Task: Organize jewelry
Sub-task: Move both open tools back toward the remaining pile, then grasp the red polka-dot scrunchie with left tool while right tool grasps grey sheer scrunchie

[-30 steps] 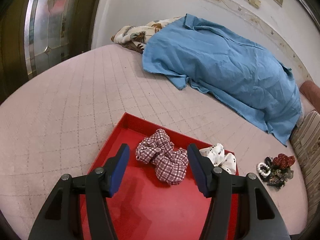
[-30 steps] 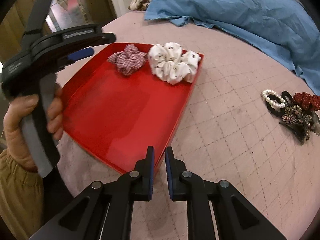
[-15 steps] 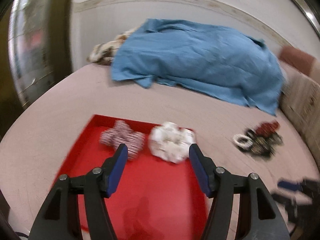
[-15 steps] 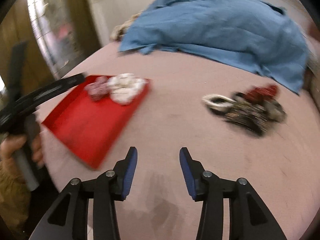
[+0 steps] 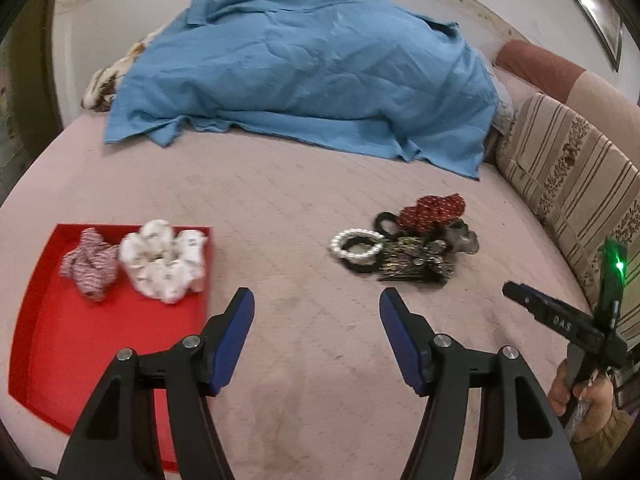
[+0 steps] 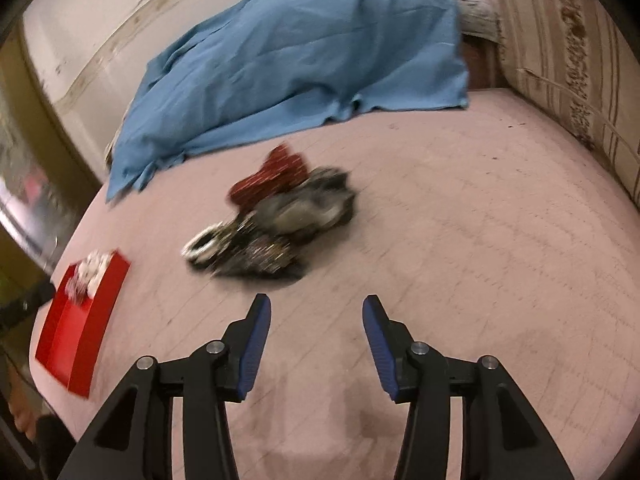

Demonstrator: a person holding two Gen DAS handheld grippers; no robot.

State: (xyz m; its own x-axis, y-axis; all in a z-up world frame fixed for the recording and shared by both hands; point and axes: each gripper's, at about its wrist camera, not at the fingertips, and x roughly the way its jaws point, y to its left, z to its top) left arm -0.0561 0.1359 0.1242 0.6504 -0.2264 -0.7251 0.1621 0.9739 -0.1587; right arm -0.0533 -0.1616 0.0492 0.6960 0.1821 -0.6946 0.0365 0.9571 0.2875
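Jewelry and scrubchies split between tray and bed
Red tray [image 5: 36, 364] holds a checked scrunchie [image 5: 90, 266] touching a white one [image 5: 164, 260]; well apart, a heap [image 5: 412, 250] mixes pearl bracelet [image 5: 354, 245], red scrunchie [image 5: 434, 208], dark clips

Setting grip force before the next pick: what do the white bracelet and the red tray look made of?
White bracelet: glossy round beads, pearl-like, likely imitation; a hard ring. Red tray: smooth, faintly shiny, thin raised walls, probably plastic or lacquered board; which one I cannot tell.

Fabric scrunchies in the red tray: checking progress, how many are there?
2: a red-checked fabric scrunchie in the red plastic tray's far corner, and a white spotted fabric scrunchie touching its right side.
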